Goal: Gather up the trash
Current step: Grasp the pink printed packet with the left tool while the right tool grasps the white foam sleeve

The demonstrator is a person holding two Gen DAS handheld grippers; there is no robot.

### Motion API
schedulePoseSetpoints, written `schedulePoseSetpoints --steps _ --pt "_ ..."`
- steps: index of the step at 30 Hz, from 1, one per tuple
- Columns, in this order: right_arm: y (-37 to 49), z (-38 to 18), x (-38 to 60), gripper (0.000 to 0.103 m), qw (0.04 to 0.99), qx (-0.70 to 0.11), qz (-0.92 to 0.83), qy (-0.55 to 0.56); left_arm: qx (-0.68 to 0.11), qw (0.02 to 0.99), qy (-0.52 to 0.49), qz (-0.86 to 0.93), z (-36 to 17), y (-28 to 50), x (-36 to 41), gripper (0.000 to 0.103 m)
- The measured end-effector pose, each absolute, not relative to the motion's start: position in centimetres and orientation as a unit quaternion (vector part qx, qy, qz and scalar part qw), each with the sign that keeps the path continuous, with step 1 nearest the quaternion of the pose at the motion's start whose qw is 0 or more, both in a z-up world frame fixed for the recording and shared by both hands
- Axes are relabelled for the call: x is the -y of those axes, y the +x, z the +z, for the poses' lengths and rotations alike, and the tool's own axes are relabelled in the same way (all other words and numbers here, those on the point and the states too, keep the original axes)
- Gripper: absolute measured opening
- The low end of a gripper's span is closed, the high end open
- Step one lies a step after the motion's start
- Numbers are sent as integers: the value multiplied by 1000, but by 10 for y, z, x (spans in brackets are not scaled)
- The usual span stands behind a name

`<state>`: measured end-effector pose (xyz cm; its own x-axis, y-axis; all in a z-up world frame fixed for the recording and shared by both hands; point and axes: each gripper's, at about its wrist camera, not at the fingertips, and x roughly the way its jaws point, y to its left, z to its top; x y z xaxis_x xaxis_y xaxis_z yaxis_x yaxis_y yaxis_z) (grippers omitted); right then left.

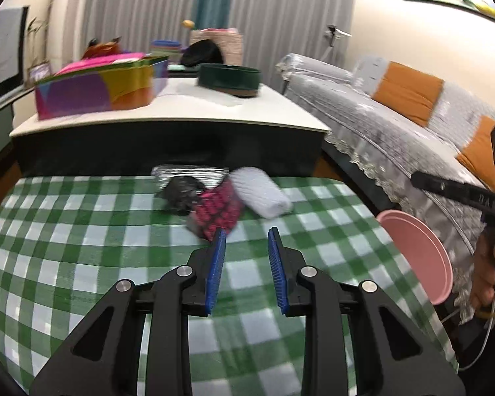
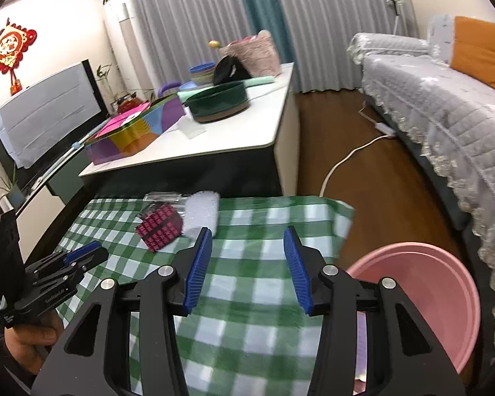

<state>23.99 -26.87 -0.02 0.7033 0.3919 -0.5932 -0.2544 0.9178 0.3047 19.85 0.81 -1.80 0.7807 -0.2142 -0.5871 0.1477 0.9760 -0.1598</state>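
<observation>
A small heap of trash lies at the far edge of the green checked tablecloth (image 1: 82, 231). It holds a pink-and-black patterned wrapper (image 1: 219, 213) (image 2: 160, 227), a white ribbed roll (image 1: 264, 193) (image 2: 201, 213), a crumpled black piece (image 1: 183, 193) and a silver foil pack (image 1: 188, 171). My left gripper (image 1: 247, 234) is open and empty, its tips just short of the wrapper. My right gripper (image 2: 248, 231) is open and empty, its left fingertip close by the white roll. A pink basin (image 1: 422, 247) (image 2: 439, 283) sits off the cloth's right edge.
Behind the cloth stands a white-topped low table (image 1: 188, 109) with a colourful box (image 1: 99, 92) and a dark green round tin (image 1: 229, 77). A grey-covered sofa (image 2: 445, 115) with orange cushions runs along the right. A white cable (image 2: 346, 158) crosses the wooden floor.
</observation>
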Motion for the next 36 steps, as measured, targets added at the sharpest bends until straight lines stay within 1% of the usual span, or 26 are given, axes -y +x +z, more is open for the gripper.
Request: schedulePoseSetpoints --steps 7,22,32,33,34,35,36 --pt "275 -22 238 46 903 -362 204 110 -331 938 -70 -79 -38 226 -27 27" --pt "329 -64 190 46 878 -401 238 109 -364 924 -91 -80 -65 266 -33 27" --pt "346 -79 173 46 865 -425 246 106 -375 920 -82 -85 -68 278 -27 26" --pt "347 -81 172 45 863 -429 245 105 -377 919 -79 -84 -68 278 -26 22" --pt "348 -82 170 40 862 -431 245 104 -380 918 -77 -85 -69 278 -25 16" --pt "348 -83 170 36 861 -434 246 102 -381 917 -75 -85 -69 279 -23 15" --pt "348 -85 169 31 859 -437 247 100 -381 918 -73 -86 -69 279 -22 12"
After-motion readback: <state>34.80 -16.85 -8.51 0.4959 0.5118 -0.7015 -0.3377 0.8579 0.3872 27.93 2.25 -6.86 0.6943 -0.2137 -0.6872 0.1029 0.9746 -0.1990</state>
